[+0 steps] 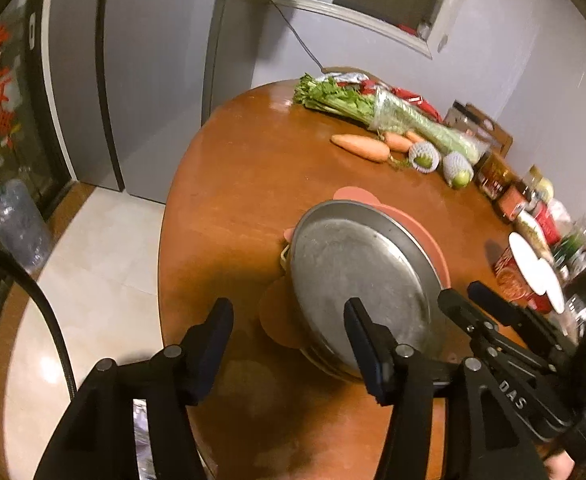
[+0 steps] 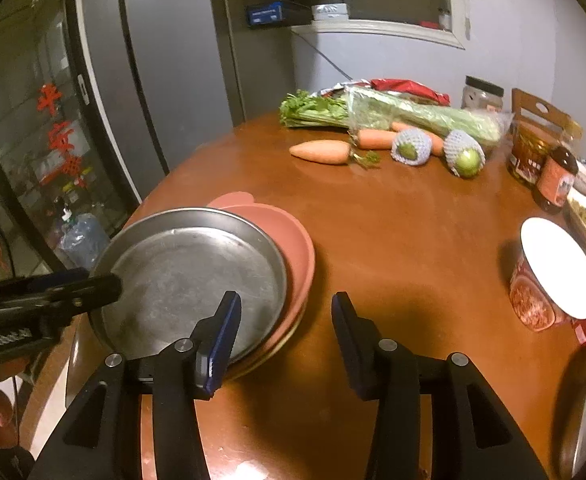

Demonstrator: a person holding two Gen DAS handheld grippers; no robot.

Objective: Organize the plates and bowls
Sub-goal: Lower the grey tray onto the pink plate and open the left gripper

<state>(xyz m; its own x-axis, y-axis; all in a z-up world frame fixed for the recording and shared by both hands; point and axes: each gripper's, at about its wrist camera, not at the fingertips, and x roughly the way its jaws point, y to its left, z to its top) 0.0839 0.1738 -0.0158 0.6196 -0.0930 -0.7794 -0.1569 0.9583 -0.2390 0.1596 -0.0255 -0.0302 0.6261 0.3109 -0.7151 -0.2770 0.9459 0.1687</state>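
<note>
Now my left gripper (image 1: 289, 340) and right gripper (image 2: 285, 332) both stand apart, holding nothing; the steel plate (image 2: 197, 276) sits stacked on pink plates (image 2: 293, 248) on the bench (image 2: 393, 248).

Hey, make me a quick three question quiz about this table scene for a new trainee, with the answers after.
1. True or false: the metal plate sits on top of the pink plate.
2. Which lies nearest the table centre: carrots, jars or celery?
3. Is either the left gripper or right gripper gripping anything?

Key: 1 true. 2 carrots. 3 no, both are open, jaws clear of the plates.
</note>
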